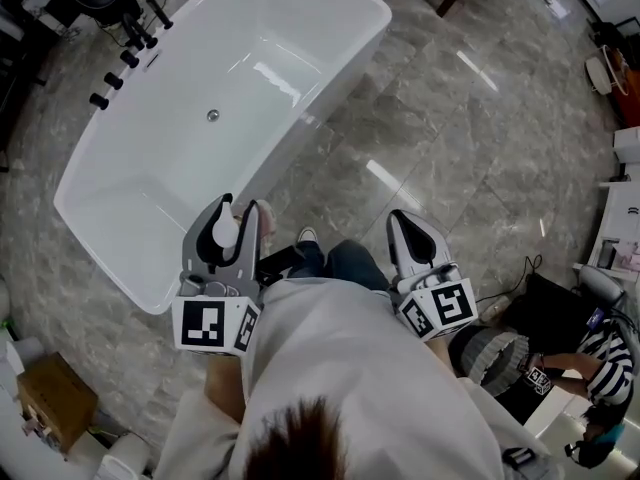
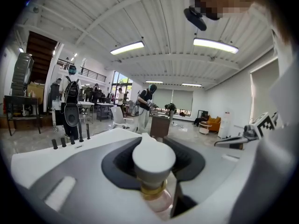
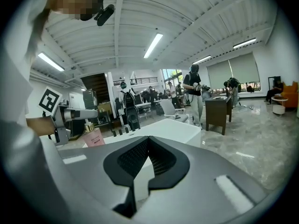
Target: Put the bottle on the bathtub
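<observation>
Currently carrying: left gripper (image 1: 238, 214) clamps bottle (image 2: 154, 161) near bathtub (image 1: 272, 50), right gripper (image 3: 148, 143) pinched empty; next I must reach its rim.

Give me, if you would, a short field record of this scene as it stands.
floor: glossy grey stone
bathtub: white, freestanding
black fittings: row on the tub's far rim
bottle: pink, white cap, gold collar
left gripper: closed on the bottle, at the tub's near end
right gripper: jaws meet at the tips, nothing between them
task state: bottle not yet set on the bathtub
</observation>
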Available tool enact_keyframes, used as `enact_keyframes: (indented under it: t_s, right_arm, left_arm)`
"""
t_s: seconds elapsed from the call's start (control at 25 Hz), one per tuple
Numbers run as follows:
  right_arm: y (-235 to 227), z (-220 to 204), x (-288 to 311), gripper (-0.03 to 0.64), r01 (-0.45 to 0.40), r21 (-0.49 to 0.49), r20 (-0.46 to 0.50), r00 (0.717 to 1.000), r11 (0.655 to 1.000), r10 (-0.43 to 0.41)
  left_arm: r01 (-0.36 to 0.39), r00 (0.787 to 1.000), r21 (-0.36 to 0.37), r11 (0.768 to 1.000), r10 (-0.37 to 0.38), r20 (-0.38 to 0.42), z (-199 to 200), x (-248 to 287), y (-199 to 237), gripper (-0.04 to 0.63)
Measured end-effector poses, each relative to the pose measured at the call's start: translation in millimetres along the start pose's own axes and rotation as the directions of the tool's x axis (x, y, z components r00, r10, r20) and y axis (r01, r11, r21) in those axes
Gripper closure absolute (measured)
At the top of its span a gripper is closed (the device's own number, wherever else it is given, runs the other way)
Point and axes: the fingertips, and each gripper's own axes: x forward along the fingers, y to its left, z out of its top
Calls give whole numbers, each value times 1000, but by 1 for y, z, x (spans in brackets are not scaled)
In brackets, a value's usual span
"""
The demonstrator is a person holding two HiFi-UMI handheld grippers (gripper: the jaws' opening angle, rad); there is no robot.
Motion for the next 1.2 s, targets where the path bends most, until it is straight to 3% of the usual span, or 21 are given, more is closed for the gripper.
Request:
enact_keyframes:
  t_s: [0.44,0.8,1.2]
  right_arm:
    - [-31,2,14,618,-6,5,-23,1000,1000,6]
    - [-68,26,55,618,-115,-30,-54,992,993,114]
    - [-114,44,84,618,-212,-67,-50,977,975,209]
  left_arm:
    - [-32,999,-10,999,32,-26,0,25,-4,411]
    - [-146,989,-47,988,146,-10,15,57,-4,410]
    - [-273,960,-54,960,276,39,32,85,-8,410]
